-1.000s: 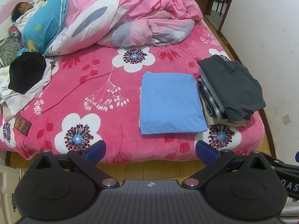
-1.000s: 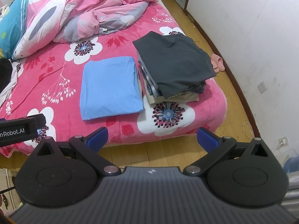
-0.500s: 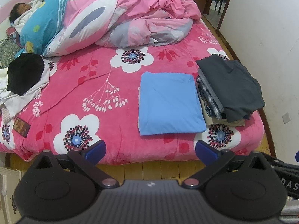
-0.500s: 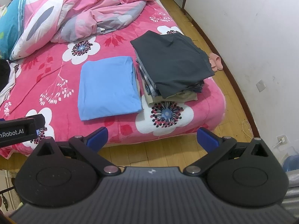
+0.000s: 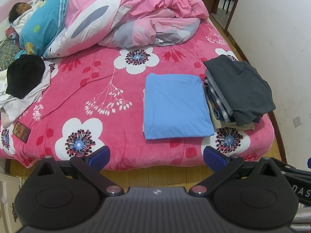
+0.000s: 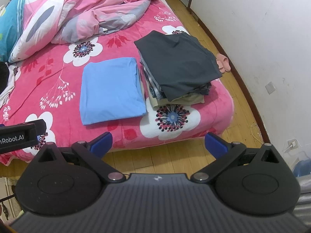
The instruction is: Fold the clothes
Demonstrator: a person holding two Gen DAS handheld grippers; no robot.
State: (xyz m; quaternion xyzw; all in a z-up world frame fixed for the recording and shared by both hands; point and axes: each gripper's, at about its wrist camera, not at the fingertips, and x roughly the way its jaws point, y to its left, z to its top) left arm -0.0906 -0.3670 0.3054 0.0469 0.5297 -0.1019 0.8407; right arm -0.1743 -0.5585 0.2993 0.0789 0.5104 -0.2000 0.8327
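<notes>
A folded blue garment (image 5: 176,104) (image 6: 111,91) lies flat on the pink flowered bed (image 5: 108,89) (image 6: 48,73) near its foot. Right beside it stands a stack of folded clothes (image 5: 239,89) (image 6: 176,66) topped by a dark grey piece. An unfolded heap of white and black clothes (image 5: 23,81) lies at the bed's left edge. My left gripper (image 5: 156,156) and right gripper (image 6: 158,143) both hang open over the wooden floor, short of the bed's foot, with nothing between their blue fingertips.
A rumpled pink quilt (image 5: 136,19) (image 6: 93,13) fills the head of the bed, and a person (image 5: 21,17) lies under a blue cover there. A phone (image 5: 21,132) lies near the left edge. A white wall (image 6: 262,48), pink slippers (image 6: 223,62) and a doorway (image 5: 223,0) lie to the right.
Both grippers have drawn back slightly from the bed and risen a little; the clothes have not moved and both grippers stay open.
</notes>
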